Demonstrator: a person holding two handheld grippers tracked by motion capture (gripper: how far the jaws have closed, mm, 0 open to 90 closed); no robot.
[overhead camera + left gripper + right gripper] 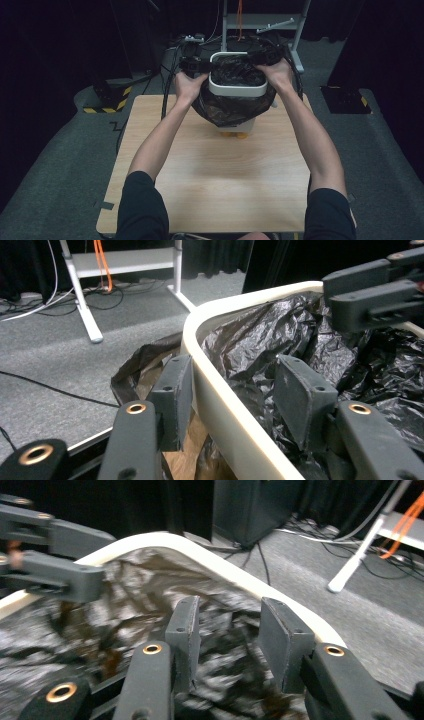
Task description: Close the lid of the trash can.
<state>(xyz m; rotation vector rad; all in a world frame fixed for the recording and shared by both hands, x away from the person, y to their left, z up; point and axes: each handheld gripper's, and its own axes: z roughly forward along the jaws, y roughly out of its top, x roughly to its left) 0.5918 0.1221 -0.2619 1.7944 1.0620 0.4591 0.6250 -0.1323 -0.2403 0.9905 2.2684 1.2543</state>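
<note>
Two forearms reach up the table [210, 175] from the near edge, bare below dark sleeves, and between them the wood lies open. Past that stretch stands the bin [238, 90], a white-rimmed tub at the far middle of the table, lined with a black bag [225, 107] that spills over the rim and balloons down the near side. Something yellow [235, 134] peeks out under the bin's foot; what it is I cannot tell.

At the bin's left side sits the left gripper [197, 65]. Seen along its own length, the left gripper [235, 390] straddles the bin's rim [220, 405], one jaw outside against the hanging bag, one inside over the crumpled bag [260, 340]. Its jaws stand apart, with daylight between each pad and the rim, pressing on nothing.

At the right side sits the right gripper [265, 57]. Along its length, the right gripper [227, 630] hangs over the bag [125, 605] inside the rim [240, 575], jaws parted, nothing pinched between them. The plastic there is blurred.

Cables loop thickly behind the bin and drape off the table's far edge, crowding both hands. Beyond, on grey carpet, stands a white frame [260, 22] with an orange cord [240, 17], and striped hazard tape [107, 107] marks a dark base at far left.
</note>
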